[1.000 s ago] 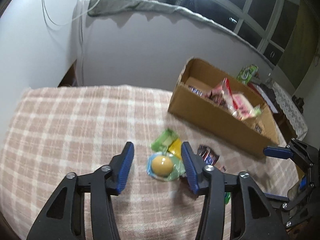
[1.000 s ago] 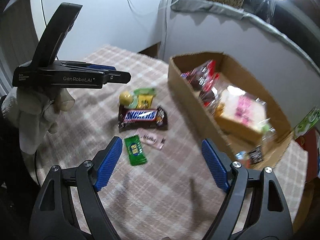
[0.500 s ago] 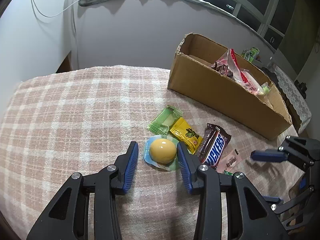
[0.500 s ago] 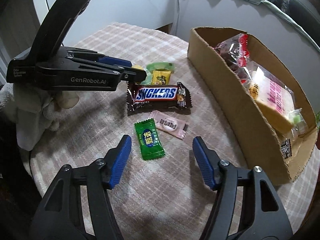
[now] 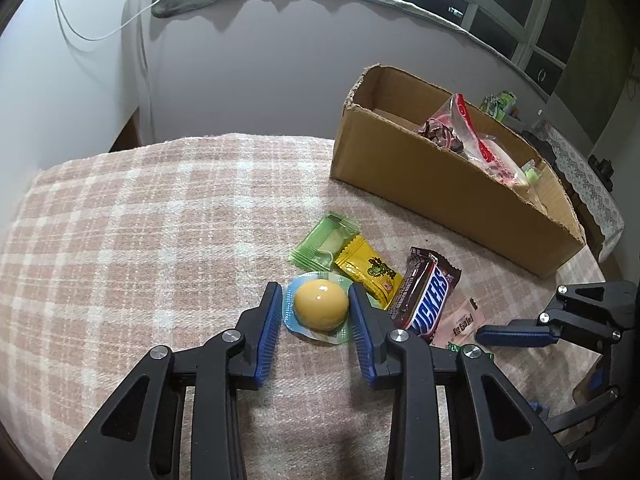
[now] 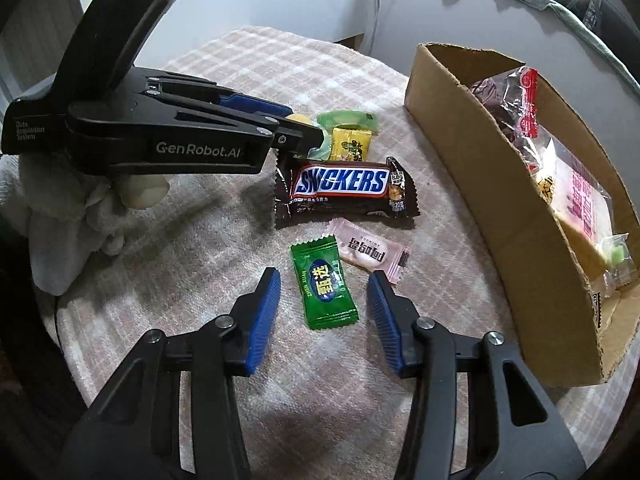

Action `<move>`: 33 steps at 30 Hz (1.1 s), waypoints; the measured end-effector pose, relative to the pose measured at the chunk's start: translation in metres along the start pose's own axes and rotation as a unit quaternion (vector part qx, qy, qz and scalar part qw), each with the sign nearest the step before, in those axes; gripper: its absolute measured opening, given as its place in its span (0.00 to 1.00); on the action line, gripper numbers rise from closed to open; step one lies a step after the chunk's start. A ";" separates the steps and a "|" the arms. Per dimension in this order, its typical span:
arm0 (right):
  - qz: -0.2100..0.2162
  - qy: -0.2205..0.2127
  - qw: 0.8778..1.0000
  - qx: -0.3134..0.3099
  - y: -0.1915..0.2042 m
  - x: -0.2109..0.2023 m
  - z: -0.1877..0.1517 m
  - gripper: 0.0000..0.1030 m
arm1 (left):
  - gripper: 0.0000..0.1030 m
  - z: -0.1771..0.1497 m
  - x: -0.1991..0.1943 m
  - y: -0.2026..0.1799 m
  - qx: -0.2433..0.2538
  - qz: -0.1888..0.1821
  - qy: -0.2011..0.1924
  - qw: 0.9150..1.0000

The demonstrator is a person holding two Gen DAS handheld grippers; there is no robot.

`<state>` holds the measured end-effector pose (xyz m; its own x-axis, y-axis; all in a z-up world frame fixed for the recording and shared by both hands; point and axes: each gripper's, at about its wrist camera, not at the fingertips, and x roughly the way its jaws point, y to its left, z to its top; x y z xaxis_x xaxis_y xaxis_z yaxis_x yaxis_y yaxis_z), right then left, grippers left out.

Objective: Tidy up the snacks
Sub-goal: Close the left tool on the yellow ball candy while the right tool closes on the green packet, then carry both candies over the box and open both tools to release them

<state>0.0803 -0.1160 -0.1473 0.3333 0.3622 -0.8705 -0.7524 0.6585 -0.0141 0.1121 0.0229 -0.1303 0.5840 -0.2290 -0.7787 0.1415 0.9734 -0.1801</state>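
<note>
A yellow jelly cup with a pale blue rim lies on the plaid cloth between the fingers of my left gripper. Its jaws are closing; the right pad is at the cup's rim and the left pad stands just beside it. A green candy lies flat between the fingers of my right gripper. Those jaws are closing too, with a gap on each side of the wrapper. The cardboard box holding bagged snacks stands to the right.
A Snickers bar, a pink candy, a yellow packet and a light green packet lie close together between the grippers. A gloved hand holds the left gripper. The table's edge runs near the front.
Both pairs of jaws have narrowed. My right gripper has come down over the green candy. My left gripper has settled around the jelly cup.
</note>
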 end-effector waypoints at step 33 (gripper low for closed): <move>-0.001 -0.033 0.999 0.016 -0.007 -0.031 0.000 0.23 | 0.31 0.003 -0.033 0.003 -0.012 -0.008 -0.043 0.999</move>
<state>0.0754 -0.1324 -0.1206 0.3724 0.4038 -0.8356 -0.7333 0.6799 0.0018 0.0953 0.0331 -0.1031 0.6483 -0.2427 -0.7217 0.1330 0.9694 -0.2065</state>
